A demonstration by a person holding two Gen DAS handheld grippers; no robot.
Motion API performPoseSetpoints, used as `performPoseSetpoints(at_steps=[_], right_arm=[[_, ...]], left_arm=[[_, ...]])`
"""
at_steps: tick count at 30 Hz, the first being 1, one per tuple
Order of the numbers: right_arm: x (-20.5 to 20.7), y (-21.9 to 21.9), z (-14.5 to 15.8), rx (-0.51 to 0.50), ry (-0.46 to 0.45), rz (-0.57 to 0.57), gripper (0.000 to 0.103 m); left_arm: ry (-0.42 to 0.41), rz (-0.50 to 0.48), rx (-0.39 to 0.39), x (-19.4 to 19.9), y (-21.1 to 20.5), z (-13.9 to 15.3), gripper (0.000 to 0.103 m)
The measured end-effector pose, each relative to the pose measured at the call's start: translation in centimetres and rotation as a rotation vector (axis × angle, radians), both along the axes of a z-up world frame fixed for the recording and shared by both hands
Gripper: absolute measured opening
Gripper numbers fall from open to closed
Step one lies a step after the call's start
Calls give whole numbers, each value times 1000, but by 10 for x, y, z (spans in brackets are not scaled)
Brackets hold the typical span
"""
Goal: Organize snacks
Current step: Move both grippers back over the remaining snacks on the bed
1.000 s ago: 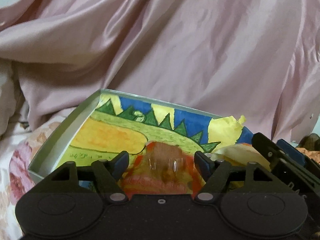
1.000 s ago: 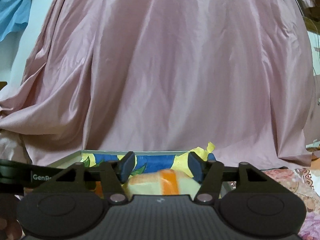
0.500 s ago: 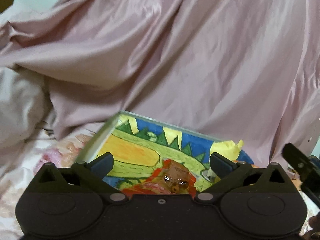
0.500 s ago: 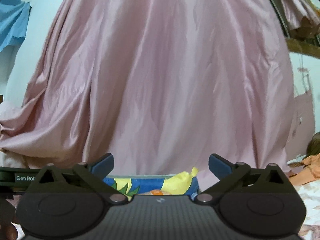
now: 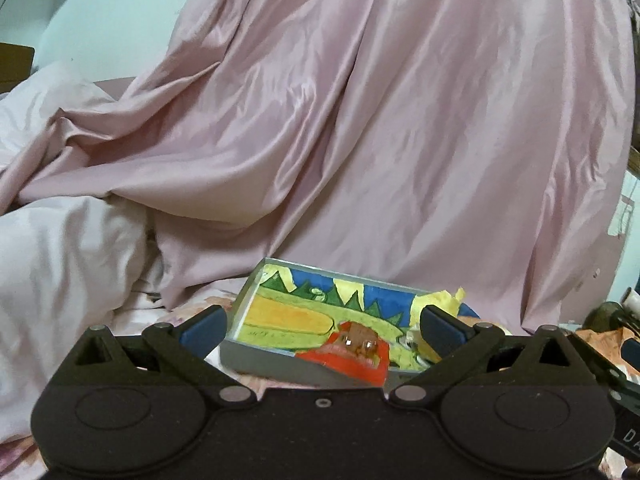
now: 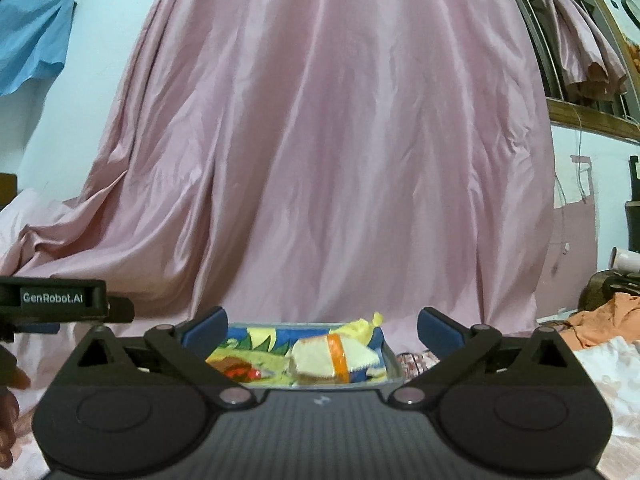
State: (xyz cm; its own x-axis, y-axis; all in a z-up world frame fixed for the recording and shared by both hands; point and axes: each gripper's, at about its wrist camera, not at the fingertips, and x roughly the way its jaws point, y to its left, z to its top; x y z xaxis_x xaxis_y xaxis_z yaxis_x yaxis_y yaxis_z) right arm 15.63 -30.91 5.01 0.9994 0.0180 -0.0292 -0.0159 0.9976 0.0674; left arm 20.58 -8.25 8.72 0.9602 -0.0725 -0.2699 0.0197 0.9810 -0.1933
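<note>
Behind everything, a big pink sheet [image 6: 320, 140] draped from high up down to the bed — closing off the far side completely. Below it, flowered bedding [image 5: 192, 308] spreading left and right, with a pale heap of quilt [image 5: 68, 264] on the left and orange cloth [image 6: 600, 320] bunched at the far right.

On the bedding, just near the foot of the sheet, a shallow tray [image 5: 264, 356] with low grey walls and a painted lining of yellow, green and blue. Inside it, two snacks already lying flat: a red packet [image 5: 352, 356] at the near edge, partly over the near wall in the left view, and a pale wrapped snack with an orange band [image 6: 332, 360] toward the right side. Judged from that, well along — two pieces delivered; no loose snack in sight on the bedding, so impossible to say how many remain.

Left gripper [image 5: 322, 326] spread wide, nothing between the blue pads, held back on the near side of the tray. Right gripper [image 6: 322, 326] likewise wide apart and empty, with the tray framed between its fingers.

Room to move: free above the tray and on the near side; tight at the far wall, where the sheet hangs close. Bedding probably soft, so a tray likely to tip under a push on its rim.
</note>
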Motion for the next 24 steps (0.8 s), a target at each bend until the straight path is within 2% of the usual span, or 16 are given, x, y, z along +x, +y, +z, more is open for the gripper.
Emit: performPoseSetpoints(at_steps=[15, 19, 24], right_arm=[[-83, 17, -18, -50, 71, 5, 103], [-94, 25, -27, -66, 129, 19, 103], [-101, 35, -39, -98, 245, 49, 103]], left_arm=[[55, -40, 44, -76, 42, -32, 102], [85, -68, 67, -90, 50, -47, 102], [139, -87, 75, -103, 59, -65, 102]])
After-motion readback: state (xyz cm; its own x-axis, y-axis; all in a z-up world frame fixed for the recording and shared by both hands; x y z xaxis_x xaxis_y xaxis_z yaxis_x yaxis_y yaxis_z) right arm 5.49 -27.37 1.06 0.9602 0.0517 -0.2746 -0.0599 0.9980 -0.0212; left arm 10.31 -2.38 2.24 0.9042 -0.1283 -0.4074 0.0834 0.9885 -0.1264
